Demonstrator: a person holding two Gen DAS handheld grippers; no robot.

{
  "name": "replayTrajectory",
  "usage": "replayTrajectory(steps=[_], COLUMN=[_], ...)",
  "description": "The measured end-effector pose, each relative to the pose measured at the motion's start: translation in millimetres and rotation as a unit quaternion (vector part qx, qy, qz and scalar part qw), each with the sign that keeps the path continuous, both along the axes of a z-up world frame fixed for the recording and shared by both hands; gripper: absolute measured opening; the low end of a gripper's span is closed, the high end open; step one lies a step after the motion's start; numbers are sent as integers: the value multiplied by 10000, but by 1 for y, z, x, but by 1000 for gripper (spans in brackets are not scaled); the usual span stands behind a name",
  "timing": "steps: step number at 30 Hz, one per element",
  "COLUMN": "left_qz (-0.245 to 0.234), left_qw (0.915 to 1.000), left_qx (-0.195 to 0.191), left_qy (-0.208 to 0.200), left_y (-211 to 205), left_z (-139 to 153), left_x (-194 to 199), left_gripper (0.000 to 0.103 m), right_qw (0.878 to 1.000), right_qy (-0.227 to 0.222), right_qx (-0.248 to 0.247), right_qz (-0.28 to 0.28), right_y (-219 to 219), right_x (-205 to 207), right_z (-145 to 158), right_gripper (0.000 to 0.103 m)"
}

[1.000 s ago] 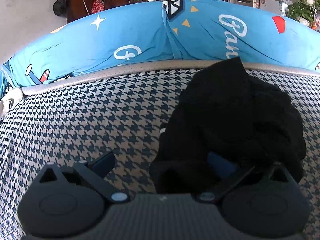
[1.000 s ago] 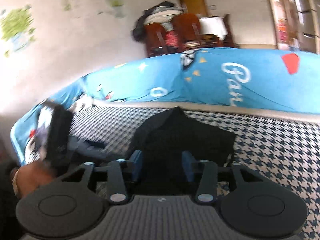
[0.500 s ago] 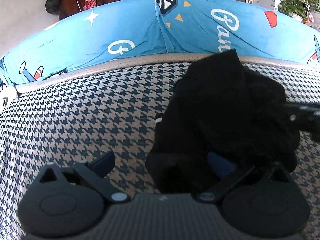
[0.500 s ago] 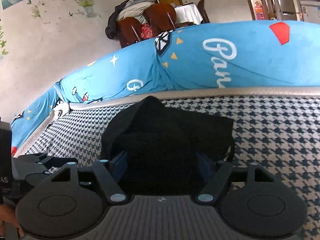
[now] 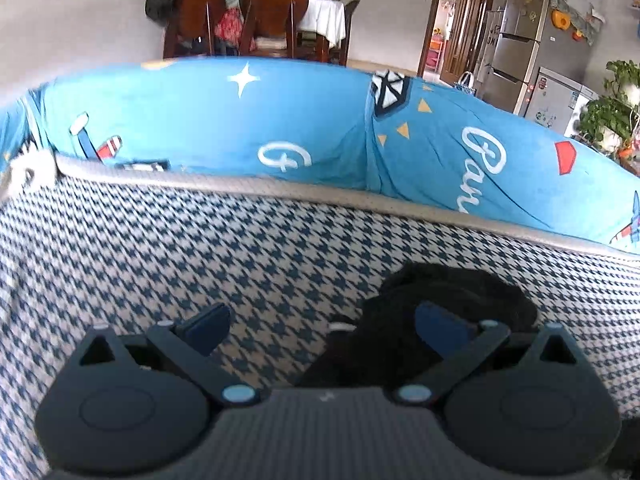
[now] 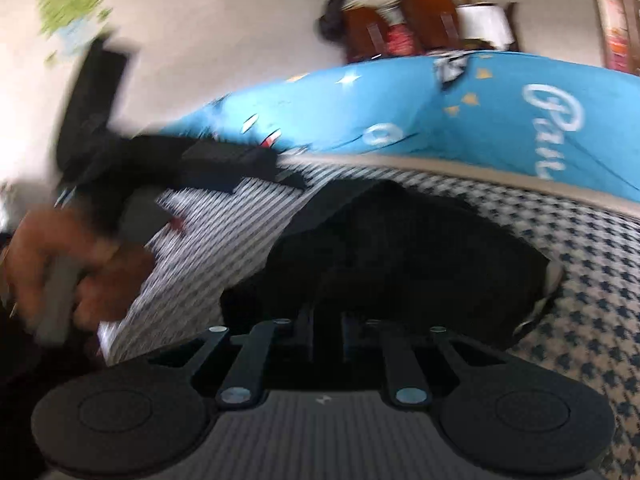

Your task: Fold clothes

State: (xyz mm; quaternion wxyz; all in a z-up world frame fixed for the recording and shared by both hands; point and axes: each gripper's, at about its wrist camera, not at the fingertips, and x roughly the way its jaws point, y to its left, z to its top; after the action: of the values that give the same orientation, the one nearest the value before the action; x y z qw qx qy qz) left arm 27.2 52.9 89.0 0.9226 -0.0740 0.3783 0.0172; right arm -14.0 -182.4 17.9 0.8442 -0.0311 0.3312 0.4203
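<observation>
Left wrist view: the left gripper (image 5: 324, 322) is spread wide over the houndstooth fabric surface (image 5: 200, 248), its right finger by the crumpled black garment (image 5: 448, 300); open cloth lies leftward.

Right wrist view: the right gripper (image 6: 326, 334) is clenched on the black garment, near the beige piped edge (image 6: 500, 178).

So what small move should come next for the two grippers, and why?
Probably lift the right gripper a little, to draw the black garment up and open it. Its fingers stand close together with the dark cloth between them, so it seems to grip already. The garment lies bunched on the houndstooth cover, while the left gripper is wide open, holding nothing.
</observation>
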Motion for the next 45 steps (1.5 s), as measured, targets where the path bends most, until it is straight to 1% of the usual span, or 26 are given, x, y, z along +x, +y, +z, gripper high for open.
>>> replayTrajectory(steps=[2, 4, 7, 10, 11, 14, 16, 18, 20, 22, 24, 25, 26, 27, 30, 32, 39, 40, 41, 42, 43, 44, 45], left_qz=[-28, -113, -274, -414, -451, -604, -713, -840, -933, -958, -961, -961, -962, -957, -945, -939, -840, -823, -819, -814, -813, -817, -821], left_qw=[9999, 9994, 9986, 9972, 9967, 9951, 9937, 9923, 9912, 9909, 9911, 9913, 9915, 9917, 9922, 9924, 9936, 9938, 9939, 9940, 9941, 9941, 9942], left_qx=[-81, -62, 121, 347, 383, 472, 561, 576, 568, 586, 550, 520, 490, 458, 364, 304, 125, 102, 114, 123, 147, 188, 230], left_qy=[139, 308, 437, 509, 547, 621, 658, 708, 741, 744, 733, 728, 723, 725, 730, 731, 745, 746, 734, 722, 704, 683, 662], left_y=[-2, -7, -17, -29, -34, -45, -52, -58, -61, -63, -62, -61, -60, -58, -55, -53, -49, -48, -48, -49, -50, -52, -54], left_z=[-7, -16, -27, -37, -39, -45, -47, -49, -52, -54, -54, -55, -55, -55, -57, -57, -61, -62, -62, -63, -64, -64, -65], left_x=[3, 4, 2, -2, -4, -8, -11, -14, -17, -21, -24, -25, -27, -28, -31, -33, -33, -33, -32, -31, -29, -29, -28], left_gripper=[103, 103, 103, 103, 103, 103, 103, 103, 103, 103, 103, 103, 103, 103, 103, 103, 103, 103, 103, 103, 103, 103, 103], right_qw=[9998, 9995, 9994, 9998, 9996, 9961, 9913, 9852, 9801, 9766, 9745, 9735, 9723, 9712, 9677, 9653, 9628, 9640, 9655, 9676, 9697, 9716, 9733], right_qy=[47, 142, 87, 46, 27, -1, 36, 115, 207, 272, 358, 403, 447, 492, 651, 818, 1174, 1126, 1064, 1081, 1109, 1136, 1029], right_qx=[-98, -204, -279, -168, -151, -79, 21, 111, 155, 187, 209, 219, 229, 239, 262, 278, 452, 460, 466, 511, 562, 612, 566], right_qz=[140, 187, 184, -80, -257, -878, -1315, -1705, -1967, -2124, -2204, -2243, -2281, -2319, -2421, -2466, -2392, -2364, -2332, -2223, -2103, -1983, -1971], right_y=[0, -1, -10, -26, -32, -52, -66, -77, -80, -80, -73, -70, -67, -63, -55, -52, -25, -22, -19, -17, -15, -12, -10], right_x=[-12, -21, -31, -31, -28, -13, -1, 12, 25, 35, 45, 50, 54, 59, 73, 84, 107, 108, 108, 109, 110, 110, 109], right_z=[-3, -7, -3, 5, 8, 14, 15, 15, 13, 10, 5, 2, 0, -3, -12, -21, -45, -47, -48, -48, -48, -48, -46], right_gripper=[14, 14, 14, 15, 16, 24, 29, 39, 41, 46, 60, 64, 72, 77, 81, 81, 83, 82, 72, 48, 35, 27, 20])
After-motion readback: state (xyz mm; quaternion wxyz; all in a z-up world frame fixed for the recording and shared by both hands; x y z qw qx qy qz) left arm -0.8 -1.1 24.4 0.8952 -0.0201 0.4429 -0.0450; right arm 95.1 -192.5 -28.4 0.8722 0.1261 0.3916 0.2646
